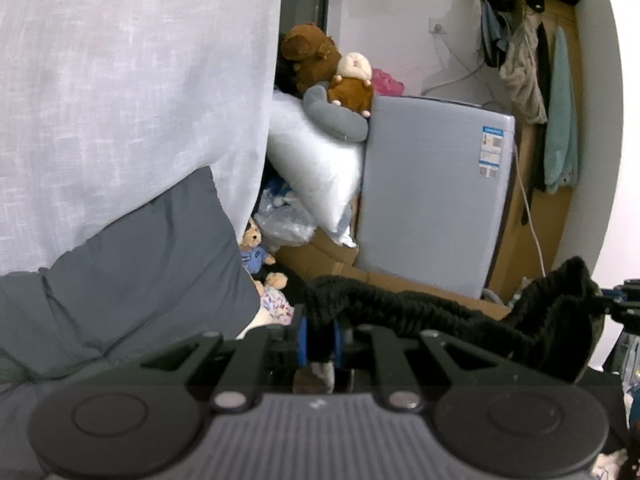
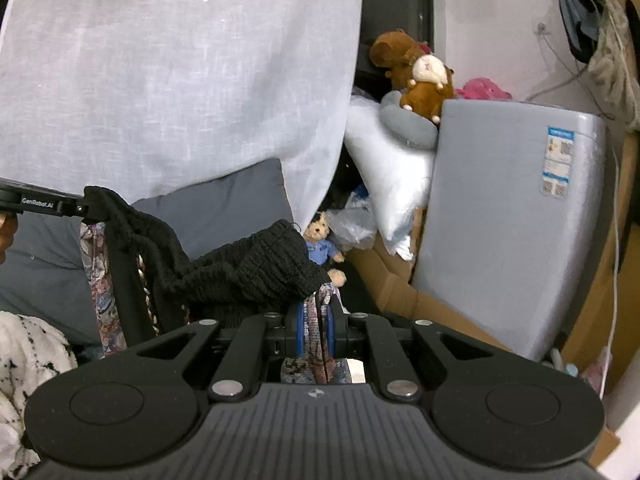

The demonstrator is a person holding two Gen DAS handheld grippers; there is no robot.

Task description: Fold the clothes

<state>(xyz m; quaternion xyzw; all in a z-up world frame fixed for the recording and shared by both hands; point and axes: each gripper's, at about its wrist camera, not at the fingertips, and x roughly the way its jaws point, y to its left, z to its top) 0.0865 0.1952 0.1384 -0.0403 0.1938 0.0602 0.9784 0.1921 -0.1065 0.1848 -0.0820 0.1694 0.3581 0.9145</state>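
A black knitted garment with a patterned lining (image 1: 420,312) hangs stretched in the air between my two grippers. My left gripper (image 1: 320,336) is shut on one end of it. The garment runs right to the other gripper's tip (image 1: 616,300). In the right wrist view my right gripper (image 2: 316,320) is shut on the garment's patterned edge, and the black knit (image 2: 256,268) bunches above the fingers. It runs left to the left gripper (image 2: 48,204), where the patterned lining (image 2: 96,280) hangs down.
A white curtain (image 1: 132,92) hangs ahead over a grey cushion (image 1: 132,280). A grey washing machine (image 1: 432,200) stands at the right with plush toys (image 1: 332,68), a white pillow (image 1: 320,164) and cardboard beside it. Clothes hang on the wall (image 1: 528,68). A white fleecy fabric (image 2: 28,360) lies low left.
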